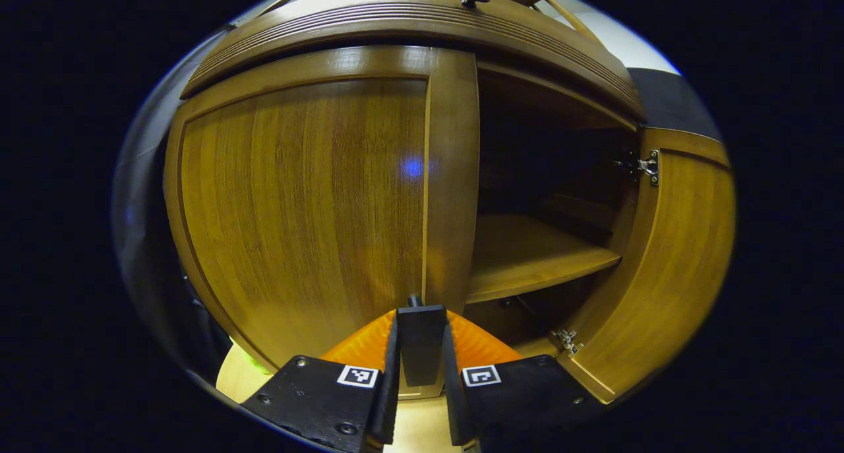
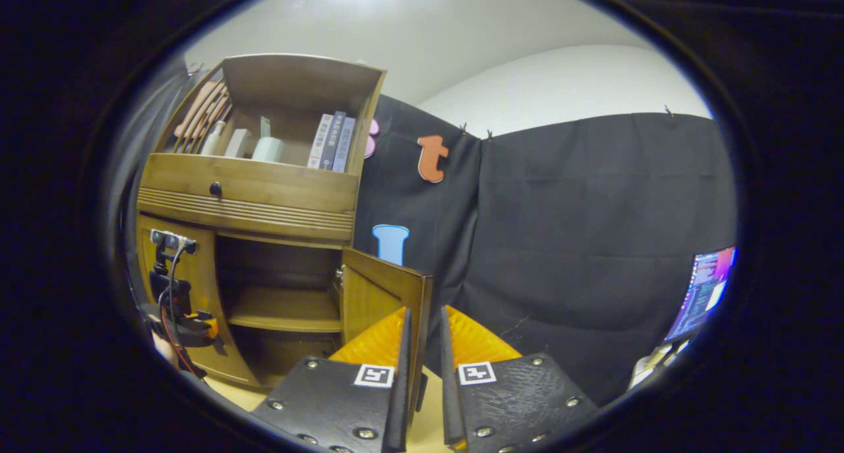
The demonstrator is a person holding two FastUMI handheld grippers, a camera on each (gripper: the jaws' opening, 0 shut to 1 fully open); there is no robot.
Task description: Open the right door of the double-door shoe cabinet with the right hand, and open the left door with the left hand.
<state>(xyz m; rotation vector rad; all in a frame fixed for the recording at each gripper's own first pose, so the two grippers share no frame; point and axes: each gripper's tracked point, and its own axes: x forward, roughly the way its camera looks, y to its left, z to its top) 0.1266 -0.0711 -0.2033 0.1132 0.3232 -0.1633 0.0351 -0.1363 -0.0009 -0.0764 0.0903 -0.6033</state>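
Left claw (image 1: 421,347) clamped on left door (image 1: 303,202) handle (image 1: 422,337), dead ahead; right door (image 1: 666,268) swung open; right claw (image 2: 423,347) nearly closed, astride door edge, grip unclear.

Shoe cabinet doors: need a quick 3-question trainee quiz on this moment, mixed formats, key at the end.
1. True or false: the right door stands open.
2. The left door is: A) closed, B) half open, C) off its hinges.
3. Fill in: the left gripper has a finger on either side of the left door's dark ____.

Key: 1 true; 2 A; 3 handle.
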